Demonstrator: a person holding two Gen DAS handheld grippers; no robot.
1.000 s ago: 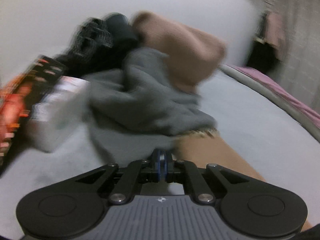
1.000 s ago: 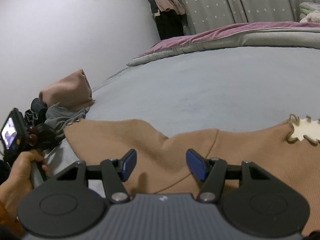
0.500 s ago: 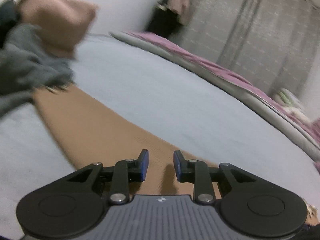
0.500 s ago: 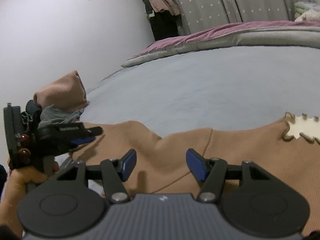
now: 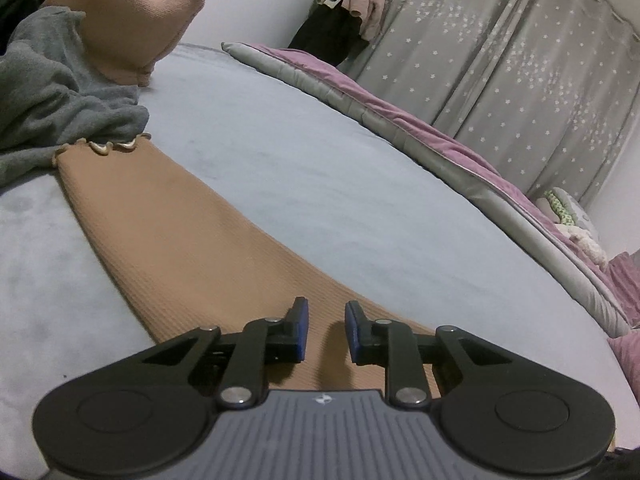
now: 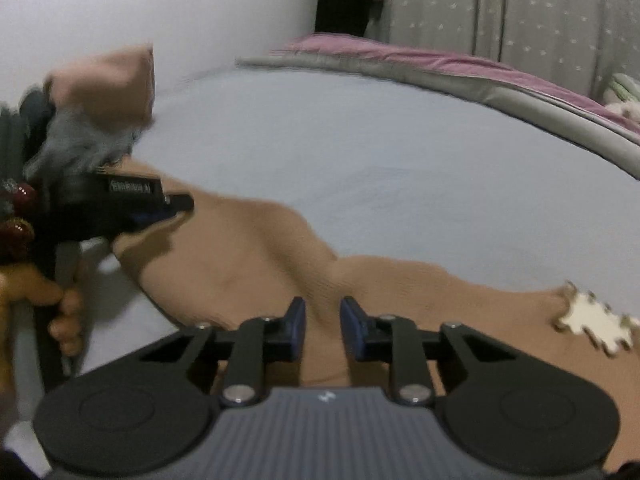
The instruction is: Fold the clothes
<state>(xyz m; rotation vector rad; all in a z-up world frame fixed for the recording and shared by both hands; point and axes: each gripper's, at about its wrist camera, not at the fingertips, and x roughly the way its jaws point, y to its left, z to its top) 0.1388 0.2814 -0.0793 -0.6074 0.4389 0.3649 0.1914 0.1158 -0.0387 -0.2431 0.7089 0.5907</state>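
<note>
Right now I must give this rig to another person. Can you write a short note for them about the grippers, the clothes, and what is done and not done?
Left gripper: fingers part open over the tan garment's sleeve, holding nothing.
Right gripper: fingers part open with tan garment fabric between them; not clamped as far as I can tell, the view is blurred.
Clothes: the tan garment lies spread on the grey bed, its scalloped cuff against a crumpled grey garment. A pink-tan item sits behind that pile.
Done: garment laid out.
Left: no fold visible yet; the pile is also unfolded.
</note>
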